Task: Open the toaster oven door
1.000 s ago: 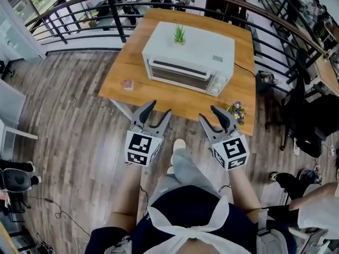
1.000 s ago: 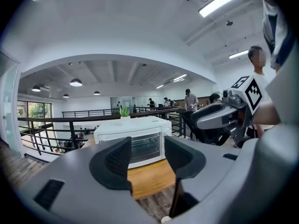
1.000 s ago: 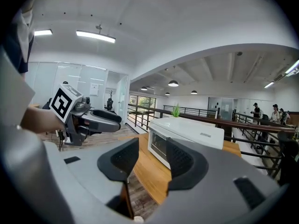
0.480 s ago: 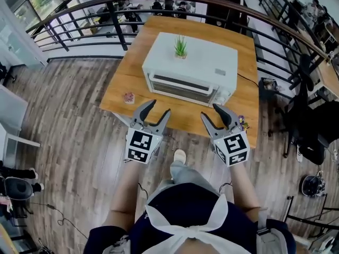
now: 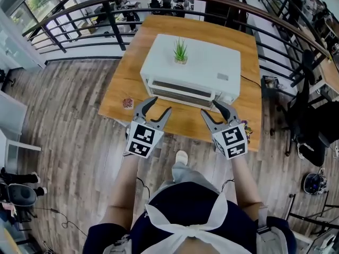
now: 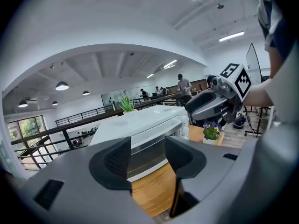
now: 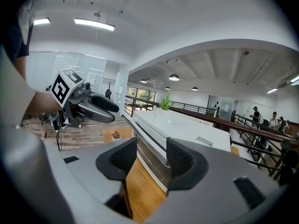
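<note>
A white toaster oven (image 5: 193, 67) stands on a wooden table (image 5: 124, 83), its glass door (image 5: 183, 90) closed and facing me. My left gripper (image 5: 160, 106) hovers over the table's front edge, just short of the door's left half, open with nothing between its fingers. My right gripper (image 5: 211, 110) hangs before the door's right end; its jaws are opening and hold nothing. In the left gripper view the oven (image 6: 140, 125) fills the gap beyond the open left gripper (image 6: 147, 155). The right gripper view shows the door (image 7: 154, 155) past the right gripper (image 7: 152, 160).
A small green plant (image 5: 180, 51) sits on top of the oven. A pot of purple flowers (image 6: 211, 132) stands at the table's right front corner, a small reddish item (image 5: 127, 103) at its left front. A dark railing (image 5: 106, 9) curves behind the table.
Both grippers have moved forward from over the floor to the table's front edge, close to the oven door. The oven looms larger in the head view.
</note>
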